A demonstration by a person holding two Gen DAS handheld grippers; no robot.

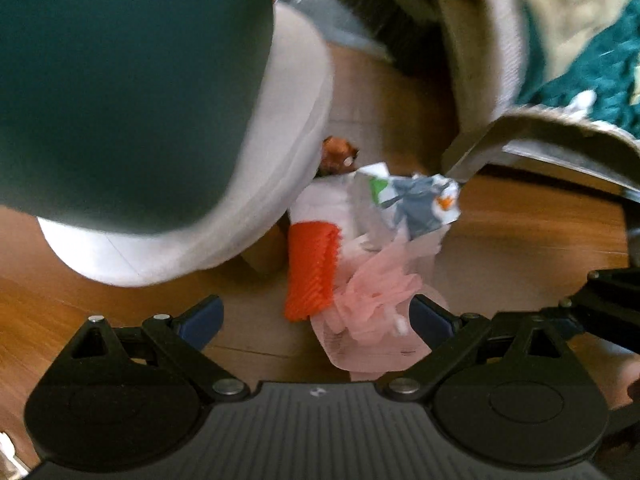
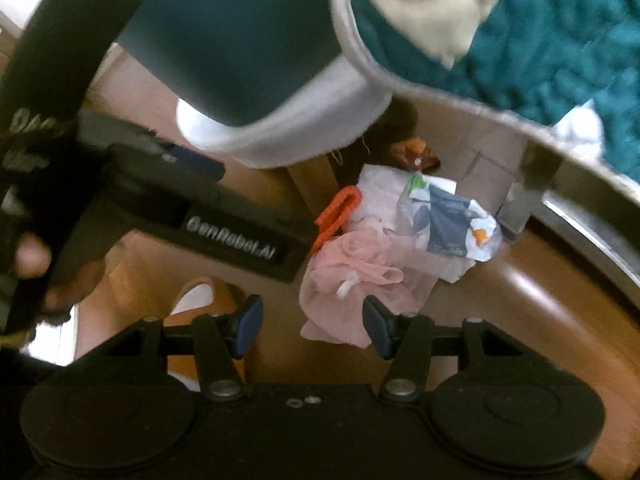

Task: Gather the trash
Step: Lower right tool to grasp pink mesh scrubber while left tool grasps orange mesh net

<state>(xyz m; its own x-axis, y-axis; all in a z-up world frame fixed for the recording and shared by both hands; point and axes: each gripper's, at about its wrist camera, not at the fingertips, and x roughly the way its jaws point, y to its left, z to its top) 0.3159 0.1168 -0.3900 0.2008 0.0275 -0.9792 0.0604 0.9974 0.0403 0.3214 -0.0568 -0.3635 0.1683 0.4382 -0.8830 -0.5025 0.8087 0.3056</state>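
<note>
A heap of trash lies on the wooden floor: a pink crumpled plastic bag (image 1: pixel 372 308), an orange ridged piece (image 1: pixel 314 268), a white and blue printed wrapper (image 1: pixel 424 204) and a small brown wrapper (image 1: pixel 338 154). My left gripper (image 1: pixel 316 318) is open just above the heap, with the pink bag by its right finger. My right gripper (image 2: pixel 312 328) is open, hovering above the pink bag (image 2: pixel 352 272). The orange piece (image 2: pixel 336 216) and printed wrapper (image 2: pixel 448 224) lie beyond it. The left gripper's body (image 2: pixel 180 208) shows at the left of the right wrist view.
A dark teal bin with a white liner (image 1: pixel 160 120) hangs close at the upper left, also in the right wrist view (image 2: pixel 260 60). A teal and beige blanket (image 1: pixel 560 40) drapes over a metal-legged frame (image 1: pixel 472 156) on the right. A broom head (image 1: pixel 372 4) lies beyond.
</note>
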